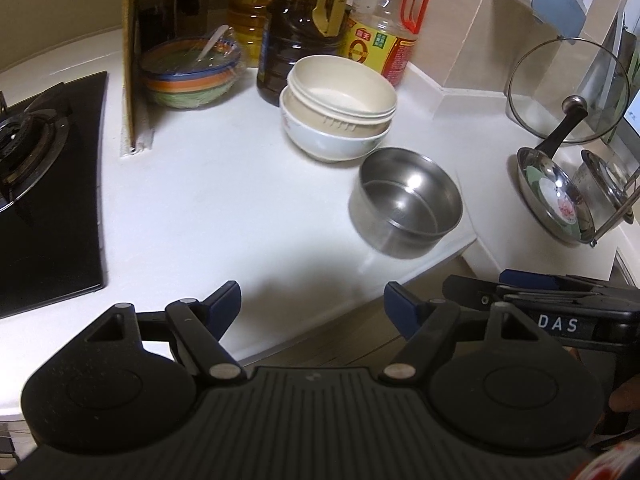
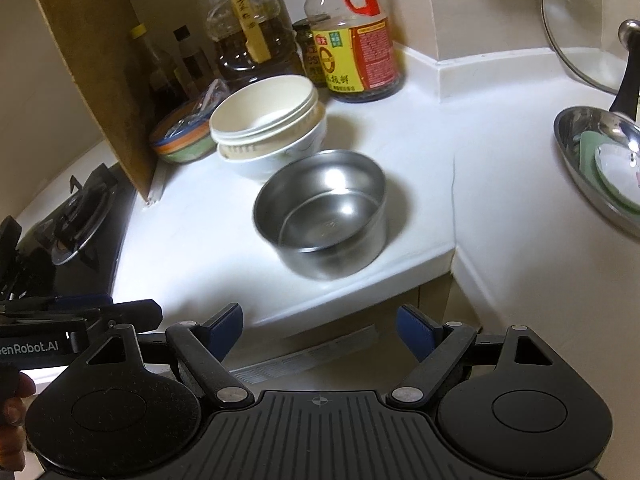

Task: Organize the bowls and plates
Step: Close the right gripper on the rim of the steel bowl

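Note:
A steel bowl point(image 1: 406, 208) point(image 2: 324, 220) stands empty near the counter's front corner. Just behind it a cream bowl point(image 1: 340, 92) point(image 2: 264, 112) sits nested in a white patterned bowl point(image 1: 332, 144) point(image 2: 280, 156). Further back left, a striped bowl point(image 1: 188, 76) point(image 2: 182, 140) is covered in wrap with a spoon in it. My left gripper point(image 1: 313, 304) hangs open over the counter's front edge, short of the bowls, with nothing between its fingers. My right gripper point(image 2: 320, 322) is open and empty too, in front of the steel bowl and off the counter's edge.
A gas hob point(image 1: 36, 184) point(image 2: 80, 216) lies on the left behind a cardboard sheet point(image 1: 130, 52). Oil and sauce bottles point(image 1: 300, 40) point(image 2: 352, 56) line the back wall. At right a steel dish holding plates point(image 1: 548, 196) point(image 2: 600, 168) leans by a glass lid point(image 1: 568, 88).

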`<state>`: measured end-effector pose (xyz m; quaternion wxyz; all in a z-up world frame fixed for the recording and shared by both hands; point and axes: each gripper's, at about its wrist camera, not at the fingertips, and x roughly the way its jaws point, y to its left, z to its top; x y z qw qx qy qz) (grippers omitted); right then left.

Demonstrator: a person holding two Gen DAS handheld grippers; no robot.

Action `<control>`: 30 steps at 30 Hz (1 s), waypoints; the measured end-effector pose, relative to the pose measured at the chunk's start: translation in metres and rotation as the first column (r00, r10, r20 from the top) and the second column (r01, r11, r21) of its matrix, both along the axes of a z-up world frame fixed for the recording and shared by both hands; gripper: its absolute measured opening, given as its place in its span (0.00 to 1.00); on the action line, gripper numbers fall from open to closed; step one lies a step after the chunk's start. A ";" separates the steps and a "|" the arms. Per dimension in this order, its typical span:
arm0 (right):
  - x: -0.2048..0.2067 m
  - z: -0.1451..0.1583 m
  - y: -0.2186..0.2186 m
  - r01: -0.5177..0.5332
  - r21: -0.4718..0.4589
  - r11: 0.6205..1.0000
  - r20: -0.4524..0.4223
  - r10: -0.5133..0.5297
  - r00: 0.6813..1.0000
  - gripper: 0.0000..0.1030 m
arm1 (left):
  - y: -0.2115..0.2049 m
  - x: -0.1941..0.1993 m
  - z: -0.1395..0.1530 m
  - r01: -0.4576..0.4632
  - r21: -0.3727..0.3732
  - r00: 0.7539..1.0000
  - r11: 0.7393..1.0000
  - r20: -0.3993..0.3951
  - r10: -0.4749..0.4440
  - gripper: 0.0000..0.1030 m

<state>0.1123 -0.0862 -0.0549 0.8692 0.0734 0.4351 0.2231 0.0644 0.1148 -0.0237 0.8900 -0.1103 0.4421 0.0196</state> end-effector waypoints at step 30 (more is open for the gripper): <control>0.109 -0.022 -0.014 -0.118 -0.018 0.993 0.054 0.119 0.991 0.38 | -0.045 0.107 -0.028 -0.067 -0.014 0.997 0.998 -0.029 0.066 0.34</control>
